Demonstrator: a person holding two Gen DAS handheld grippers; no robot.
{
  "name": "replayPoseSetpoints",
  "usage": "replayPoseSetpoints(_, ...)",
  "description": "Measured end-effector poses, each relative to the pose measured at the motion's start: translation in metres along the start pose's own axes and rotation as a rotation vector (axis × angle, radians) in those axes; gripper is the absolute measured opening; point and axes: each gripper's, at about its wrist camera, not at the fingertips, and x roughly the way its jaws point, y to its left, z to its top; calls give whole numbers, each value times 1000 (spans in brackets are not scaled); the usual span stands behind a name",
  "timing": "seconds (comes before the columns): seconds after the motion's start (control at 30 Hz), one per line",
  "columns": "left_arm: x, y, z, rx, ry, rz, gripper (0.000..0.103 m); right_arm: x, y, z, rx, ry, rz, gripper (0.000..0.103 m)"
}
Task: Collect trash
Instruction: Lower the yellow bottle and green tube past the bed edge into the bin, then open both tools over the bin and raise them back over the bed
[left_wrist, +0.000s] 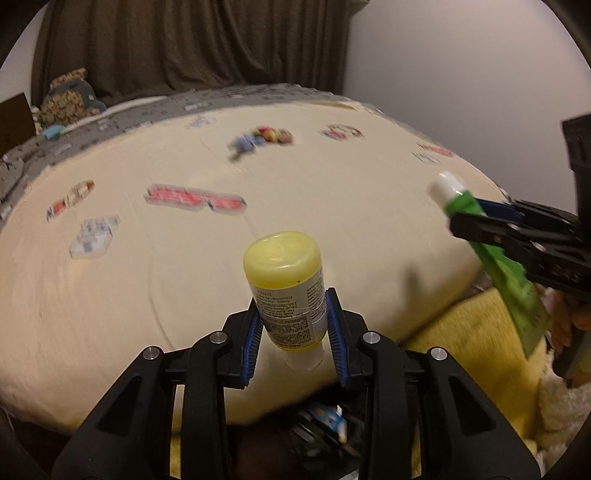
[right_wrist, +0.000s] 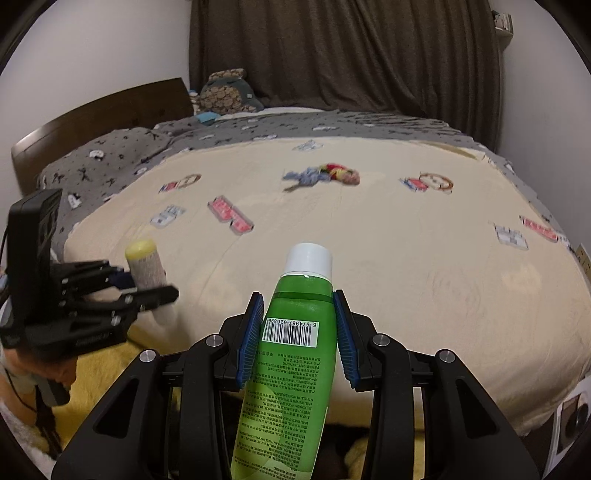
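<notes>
My left gripper (left_wrist: 293, 325) is shut on a small yellow bottle (left_wrist: 286, 288) with a printed label, held above the near edge of the bed. It also shows in the right wrist view (right_wrist: 146, 266) at the left. My right gripper (right_wrist: 299, 332) is shut on a green bottle (right_wrist: 291, 354) with a white cap and a barcode. That green bottle also shows in the left wrist view (left_wrist: 495, 258) at the right, tilted, in the right gripper (left_wrist: 476, 221). A dark opening with something blue and white inside (left_wrist: 325, 421) lies below my left gripper.
A cream blanket (right_wrist: 406, 258) with printed cartoon patches covers the bed. A grey patterned sheet and pillow (right_wrist: 110, 155) lie at the far left, with a plush toy (right_wrist: 225, 92) near the brown headboard (right_wrist: 92, 118). Yellow fabric (left_wrist: 480, 350) lies at the near edge. Dark curtains hang behind.
</notes>
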Motion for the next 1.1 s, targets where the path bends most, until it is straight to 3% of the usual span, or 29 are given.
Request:
replayPoseSetpoints(0.2,-3,-14,-45,0,37,-2,31,-4,9,-32,44,47,57,39)
replayPoseSetpoints(0.3,6,-15,-65,-28,80,-38,31,0,11,-52,82,82,82,39)
replayPoseSetpoints(0.63,46,-20,-118,-52,251,-46,31,43,23,-100,95,245,67,39)
replayPoseSetpoints(0.93,91,-24,-141,-61,421,-77,31,89,27,-136,102,422,70,39)
replayPoseSetpoints(1.1,102,-28,-149,-62,471,-80,31,97,28,-144,113,462,74,39)
